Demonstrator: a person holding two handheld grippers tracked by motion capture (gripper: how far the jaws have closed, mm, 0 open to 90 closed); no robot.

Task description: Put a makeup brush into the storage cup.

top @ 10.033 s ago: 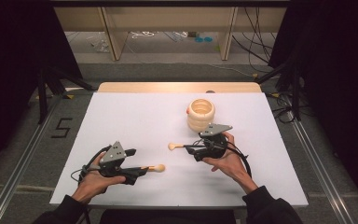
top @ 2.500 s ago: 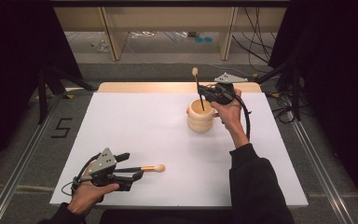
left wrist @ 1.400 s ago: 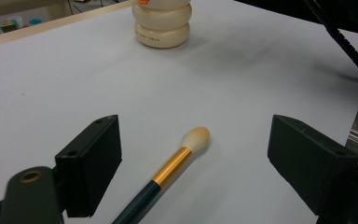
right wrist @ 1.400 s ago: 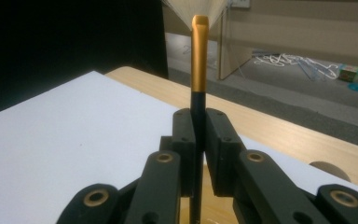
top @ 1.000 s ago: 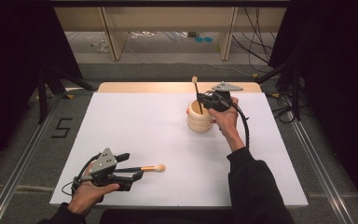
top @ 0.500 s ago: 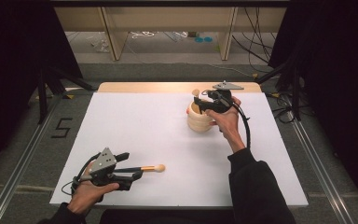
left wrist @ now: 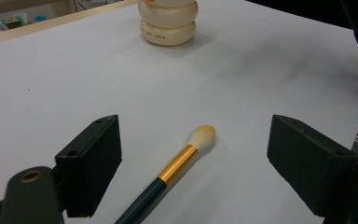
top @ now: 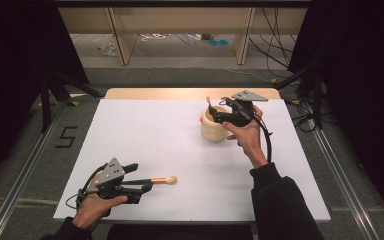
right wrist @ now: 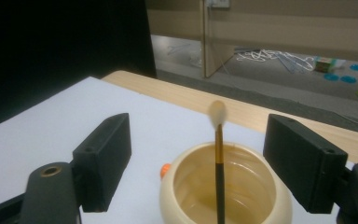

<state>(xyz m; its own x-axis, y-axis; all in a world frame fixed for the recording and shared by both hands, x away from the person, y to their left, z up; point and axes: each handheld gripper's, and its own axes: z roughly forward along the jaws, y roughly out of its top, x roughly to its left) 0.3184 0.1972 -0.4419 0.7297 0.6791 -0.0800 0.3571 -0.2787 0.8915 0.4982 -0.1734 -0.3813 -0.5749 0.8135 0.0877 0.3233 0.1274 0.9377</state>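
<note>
A cream ribbed pot (top: 214, 127) stands at the table's back right, also seen in the left gripper view (left wrist: 168, 23). A dark-handled make-up brush (right wrist: 219, 154) stands upright in the pot (right wrist: 223, 186), bristles up (top: 209, 106). My right gripper (top: 225, 112) hovers just right of the rim; its jaws have just been opening and stand wide (right wrist: 200, 128), clear of the brush between them. A second brush (top: 162, 180) with a gold ferrule lies flat on the table near the front left. My left gripper (top: 140, 176) rests around its handle (left wrist: 182, 161), jaws open (left wrist: 196, 123) and not touching it.
The white table top (top: 155, 135) has a wooden strip (top: 180, 93) along its far edge. Metal rails (top: 25, 170) run along both sides on the floor, with a "5" mark (top: 65, 136) at left. Wooden posts and cables lie beyond the table.
The right gripper's jaws opened and let go of the brush, which sank into the pot and stands there. The right hand drew slightly away from the pot. The left hand stayed still.
</note>
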